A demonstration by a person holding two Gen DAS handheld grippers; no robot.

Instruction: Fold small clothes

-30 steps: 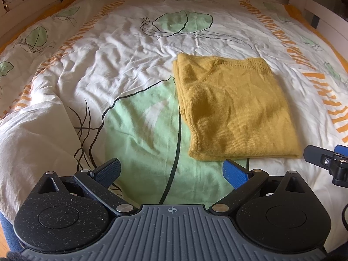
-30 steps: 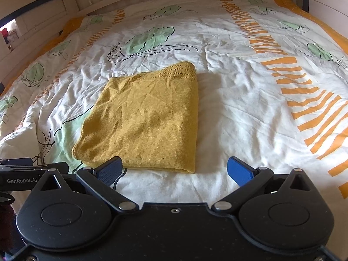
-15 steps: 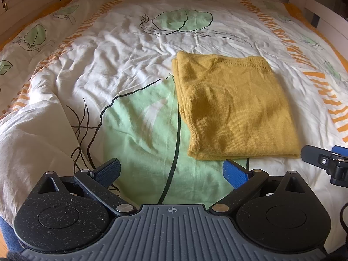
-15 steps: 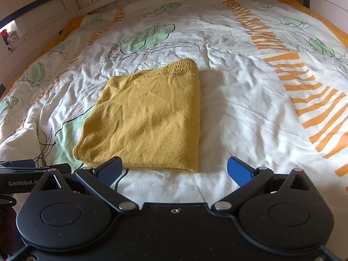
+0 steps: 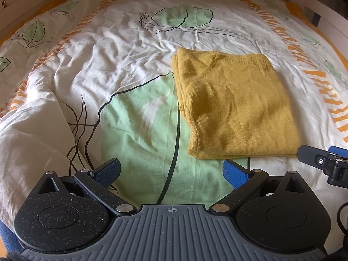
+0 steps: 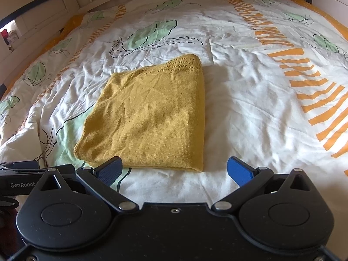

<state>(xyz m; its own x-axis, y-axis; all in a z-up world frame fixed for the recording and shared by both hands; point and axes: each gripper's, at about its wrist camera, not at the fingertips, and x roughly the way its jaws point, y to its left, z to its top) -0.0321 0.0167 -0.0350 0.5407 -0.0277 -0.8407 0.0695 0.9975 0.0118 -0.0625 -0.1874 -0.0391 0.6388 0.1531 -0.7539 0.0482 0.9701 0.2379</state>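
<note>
A mustard-yellow knitted garment (image 5: 235, 106) lies folded into a flat rectangle on the bed; it also shows in the right wrist view (image 6: 150, 117). My left gripper (image 5: 171, 171) is open and empty, just short of the garment's near left corner. My right gripper (image 6: 174, 169) is open and empty, at the garment's near edge, its left fingertip (image 6: 109, 169) overlapping that edge in view. The right gripper's side shows at the right edge of the left wrist view (image 5: 326, 163).
The bed is covered by a white duvet (image 5: 108, 69) with green leaf prints and orange stripes, bunched up at the near left (image 5: 28, 134). A white bed frame (image 6: 39, 15) runs along the far and side edges.
Both grippers have edged slightly forward toward the garment, which sits a little lower and larger in the right wrist view. The garment has not moved.
</note>
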